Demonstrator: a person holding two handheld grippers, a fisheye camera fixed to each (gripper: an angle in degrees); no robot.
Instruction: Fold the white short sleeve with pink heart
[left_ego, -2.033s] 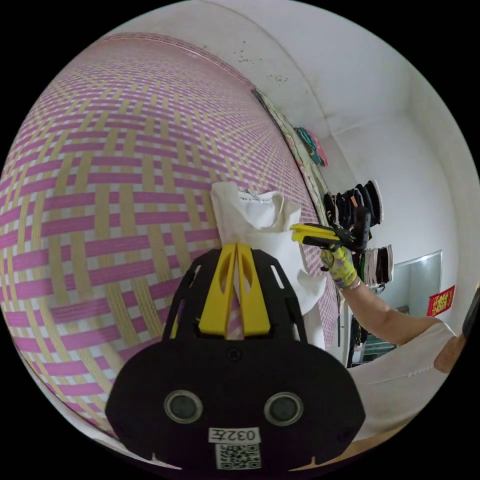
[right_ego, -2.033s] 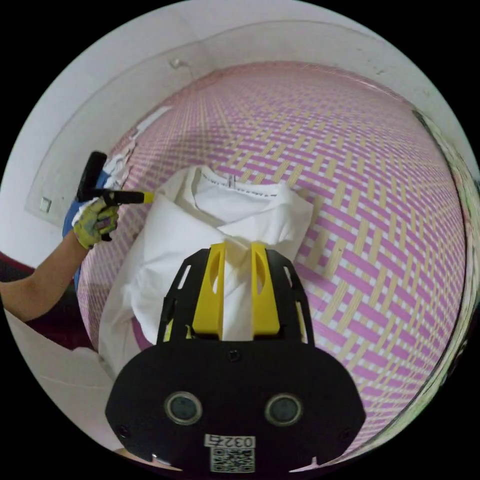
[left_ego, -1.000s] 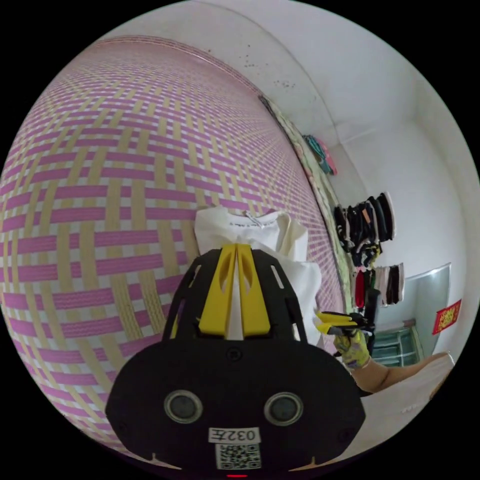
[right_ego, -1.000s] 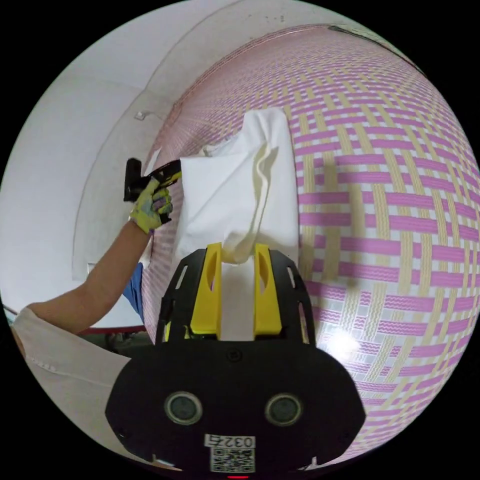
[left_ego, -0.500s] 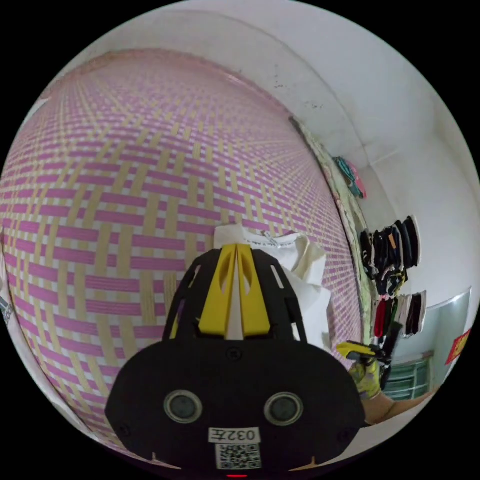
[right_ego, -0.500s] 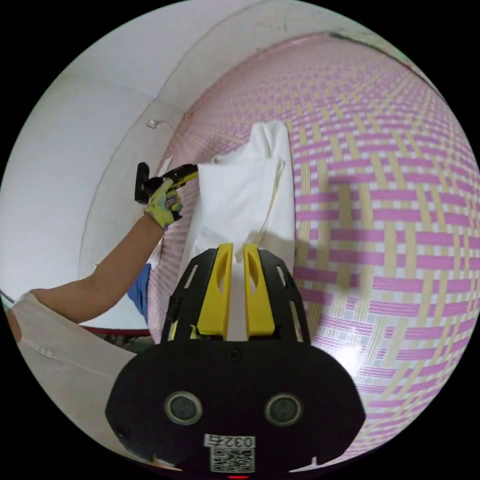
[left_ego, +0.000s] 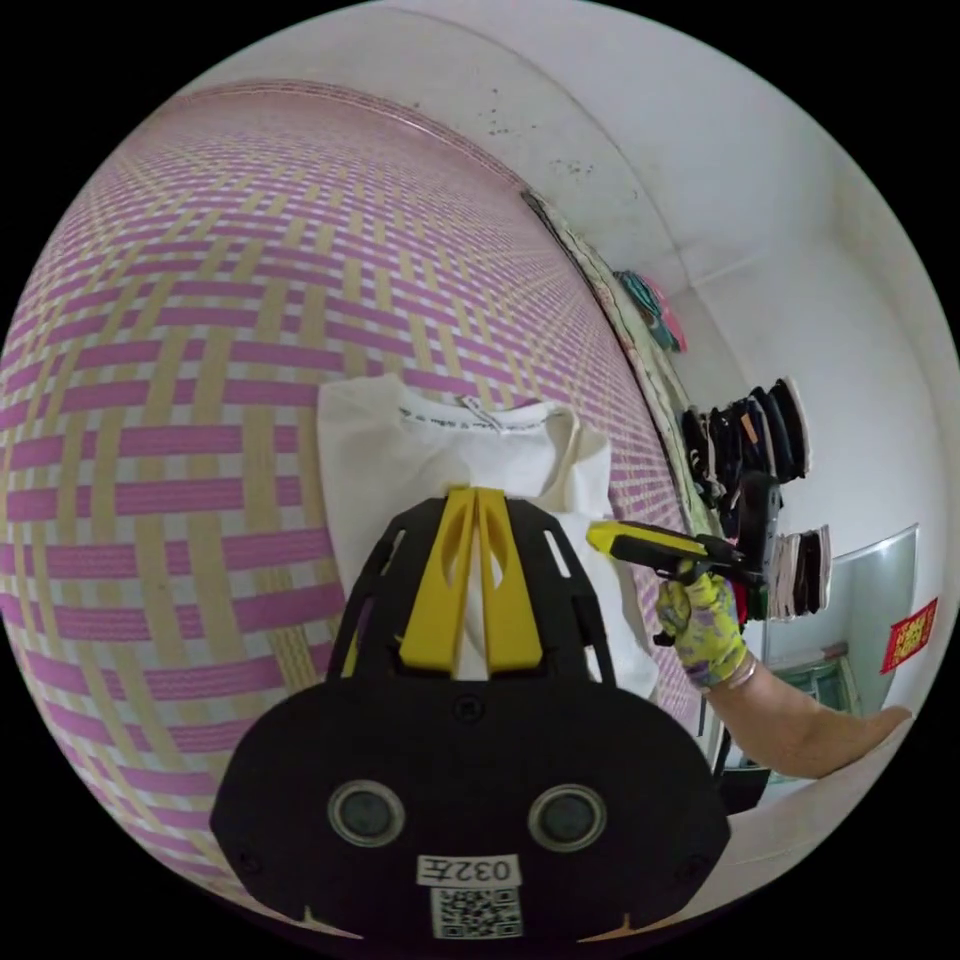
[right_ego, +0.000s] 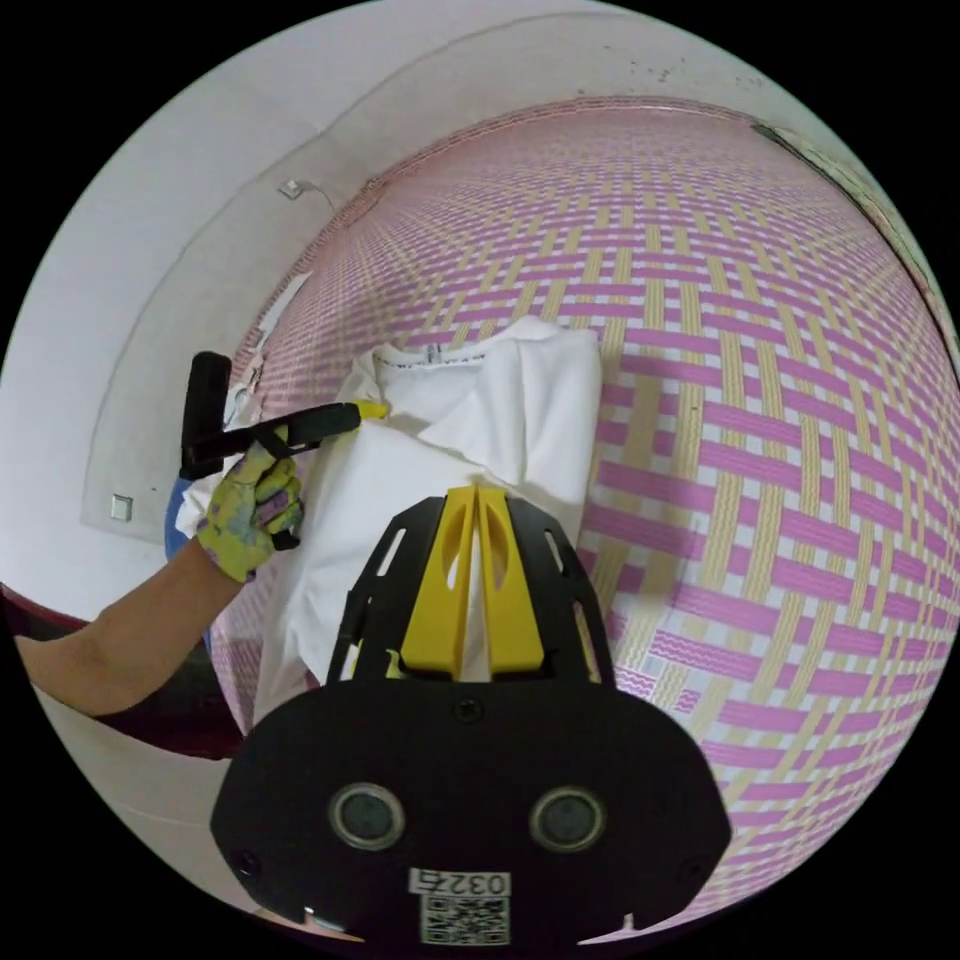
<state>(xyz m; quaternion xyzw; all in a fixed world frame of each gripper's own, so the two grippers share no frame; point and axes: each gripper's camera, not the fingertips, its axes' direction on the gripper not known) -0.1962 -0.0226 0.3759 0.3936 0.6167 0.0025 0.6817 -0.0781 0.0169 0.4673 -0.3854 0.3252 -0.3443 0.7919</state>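
**Shirt Comes Down on the Mat, Both Grippers Still Holding**

While the pink heart stays out of sight, the white short sleeve (right_ego: 470, 430) now lies bunched on the pink-and-yellow woven mat (right_ego: 760, 480), collar and neck label turned up and away from the cameras, with one layer doubled over another along its middle. Half a second ago the right gripper view had the cloth hanging as a tall sheet stretched between the two tools; now it is lowered and spread on the weave, and the left gripper view (left_ego: 440, 450) has more of the shoulder area lying flat.

The left gripper (left_ego: 477, 500) has its yellow jaws drawn close together with white fabric pinched between them at the near edge; from the right gripper view the same tool (right_ego: 372, 408) reaches in from the side, held by a gloved hand (right_ego: 245, 515), its tip at the shirt's shoulder. The right gripper (right_ego: 478, 497) is likewise clamped on a bunch of cloth, and it appears in the left gripper view (left_ego: 600, 537) at the garment's far edge.

Judged from this, a fold has just been laid down, but the layers sit uneven and need smoothing before the next fold. Dark clothes (left_ego: 745, 430) hang by the white wall (left_ego: 800, 200) beyond the mat.
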